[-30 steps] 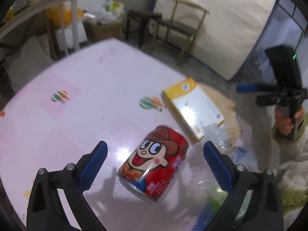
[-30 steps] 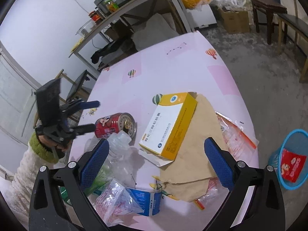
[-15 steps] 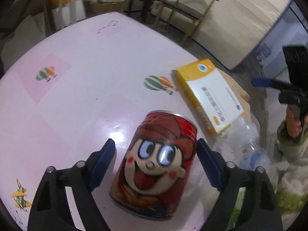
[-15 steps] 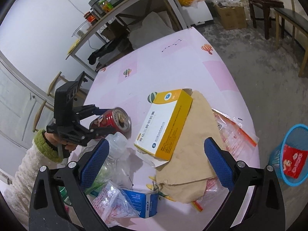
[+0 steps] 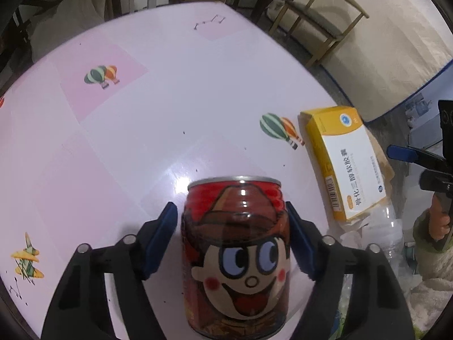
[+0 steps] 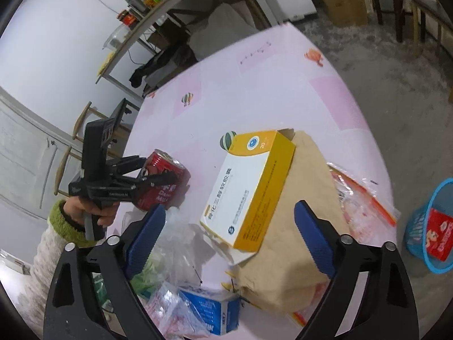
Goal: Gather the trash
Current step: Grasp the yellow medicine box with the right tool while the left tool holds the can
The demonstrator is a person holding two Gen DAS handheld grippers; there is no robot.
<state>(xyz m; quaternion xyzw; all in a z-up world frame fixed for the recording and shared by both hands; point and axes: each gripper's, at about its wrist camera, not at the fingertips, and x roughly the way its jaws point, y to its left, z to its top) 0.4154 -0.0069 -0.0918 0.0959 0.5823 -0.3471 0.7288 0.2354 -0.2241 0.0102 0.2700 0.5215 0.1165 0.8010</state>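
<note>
A red drink can [image 5: 236,255] printed with a cartoon face lies on its side on the pink tablecloth [image 5: 141,130], near the table's left edge as the right wrist view shows it. Its long axis runs straight along the line of the left gripper [image 5: 230,238], with the silver-rimmed end pointing away from that hand. The can sits squarely between the left gripper's blue pads, which have just been closing in on it. The right pad seems to meet the can's side, while a thin gap appears at the left pad, so a firm grip cannot be confirmed. The left hand is plainly the nearer one.

The right gripper [image 6: 229,235] hangs wide apart and empty, jaws just narrowing, above a yellow and white medicine box [image 6: 249,187] resting on a brown paper bag [image 6: 305,212]. Crumpled clear plastic [image 6: 181,243] and a blue carton [image 6: 209,311] lie closer to it. A blue waste basket [image 6: 424,226] stands on the floor, well apart, beyond the table's right edge.
</note>
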